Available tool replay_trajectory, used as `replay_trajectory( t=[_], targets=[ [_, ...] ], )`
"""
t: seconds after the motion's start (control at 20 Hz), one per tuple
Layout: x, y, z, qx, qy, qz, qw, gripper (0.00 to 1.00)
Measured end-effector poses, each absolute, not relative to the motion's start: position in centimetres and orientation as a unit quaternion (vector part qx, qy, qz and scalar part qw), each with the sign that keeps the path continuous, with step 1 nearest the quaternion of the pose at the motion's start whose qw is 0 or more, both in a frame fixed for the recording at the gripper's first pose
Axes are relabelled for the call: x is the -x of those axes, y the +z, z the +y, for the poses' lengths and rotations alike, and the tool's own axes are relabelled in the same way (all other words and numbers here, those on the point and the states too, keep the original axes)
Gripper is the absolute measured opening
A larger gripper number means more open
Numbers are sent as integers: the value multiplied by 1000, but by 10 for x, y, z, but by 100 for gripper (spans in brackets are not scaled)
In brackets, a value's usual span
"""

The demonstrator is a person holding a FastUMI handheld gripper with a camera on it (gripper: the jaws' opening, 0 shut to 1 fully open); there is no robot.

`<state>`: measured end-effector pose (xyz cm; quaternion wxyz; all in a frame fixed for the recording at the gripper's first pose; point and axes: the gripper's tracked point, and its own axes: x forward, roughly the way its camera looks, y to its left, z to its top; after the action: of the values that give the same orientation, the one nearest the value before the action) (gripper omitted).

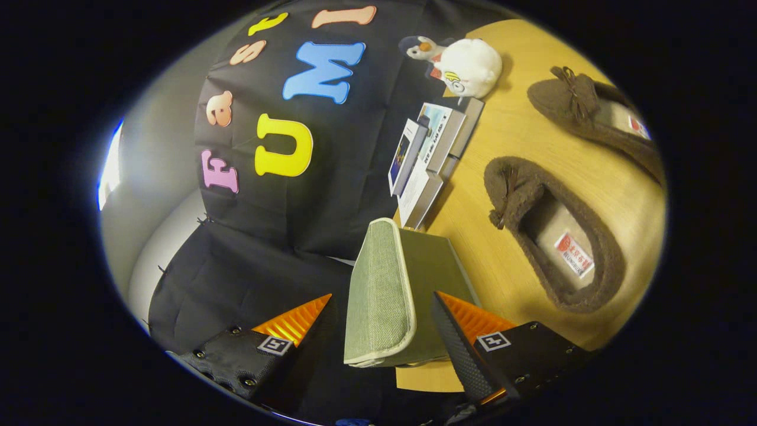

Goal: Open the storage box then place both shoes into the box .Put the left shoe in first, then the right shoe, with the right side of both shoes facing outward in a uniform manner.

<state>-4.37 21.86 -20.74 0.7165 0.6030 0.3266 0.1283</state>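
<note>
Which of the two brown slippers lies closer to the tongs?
The slipper with its red insole label fully in view, just beyond the green storage box that stands between the open tongs. The other slipper lies further off, by the plush toy.

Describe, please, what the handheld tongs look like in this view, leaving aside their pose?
The tongs have two tapering, wedge-shaped fingers with ribbed faces on the sides that show. Each finger is fixed to a dark plate with small screws, and each plate carries a small square black-and-white marker tag. The finger beside the green box lid shows a finely textured edge.
</note>
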Motion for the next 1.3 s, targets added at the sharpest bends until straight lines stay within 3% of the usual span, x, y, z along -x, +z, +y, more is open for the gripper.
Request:
replay_trajectory(
  t=[0.6, 0.65, 0.7, 0.85, 1.0, 1.05, 1.15, 1.3],
  targets=[
    [47, -219, 266, -689, 139, 353, 617, 95],
    [47, -221, 266, -692, 135, 354, 614, 91],
    [47, -220, 269, -697, 138, 357, 607, 74],
    [45, -223, 267, -699, 139, 365, 599, 74],
    [46, -223, 264, -710, 133, 367, 586, 33],
    [45, -226, 263, -704, 138, 369, 591, 33],
    [38, -220, 253, -721, 122, 345, 588, 9],
    [44, -209, 255, -684, 143, 350, 624, 9]
  ],
)
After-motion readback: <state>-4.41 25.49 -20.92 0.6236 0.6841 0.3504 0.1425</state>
